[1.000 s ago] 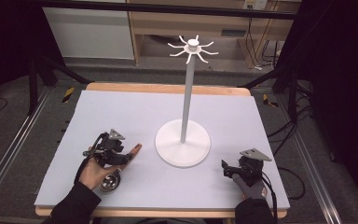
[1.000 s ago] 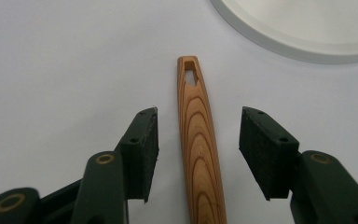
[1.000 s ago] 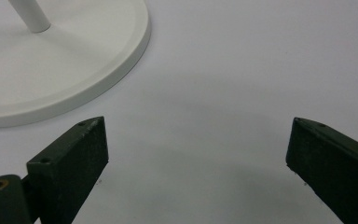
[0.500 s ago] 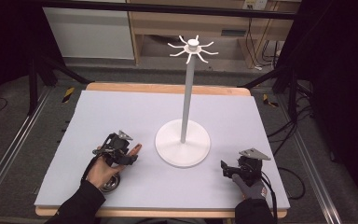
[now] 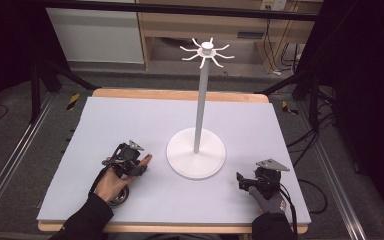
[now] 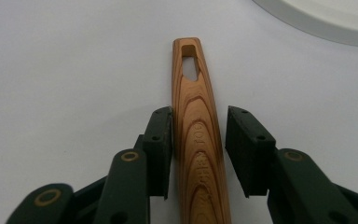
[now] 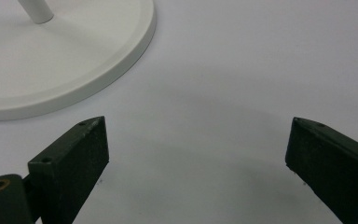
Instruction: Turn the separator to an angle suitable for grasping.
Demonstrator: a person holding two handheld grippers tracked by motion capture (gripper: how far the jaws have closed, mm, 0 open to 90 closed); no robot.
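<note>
A slim wooden handle with a slotted end [image 6: 196, 126] lies flat on the pale grey mat [image 5: 130, 125], beside the white round-based stand [image 5: 196, 155]. The left gripper [image 6: 199, 140] straddles it, jaws just closing: left pad touching, right pad apart. The right gripper [image 7: 198, 158] gapes wide, empty.

The high view looks forward and down from above the near edge of the surface [image 5: 130, 120], far from the white stand [image 5: 196, 157]. Each gripper view looks low and very close along its fingers; the right one shares the stand's base [image 7: 65, 60].
</note>
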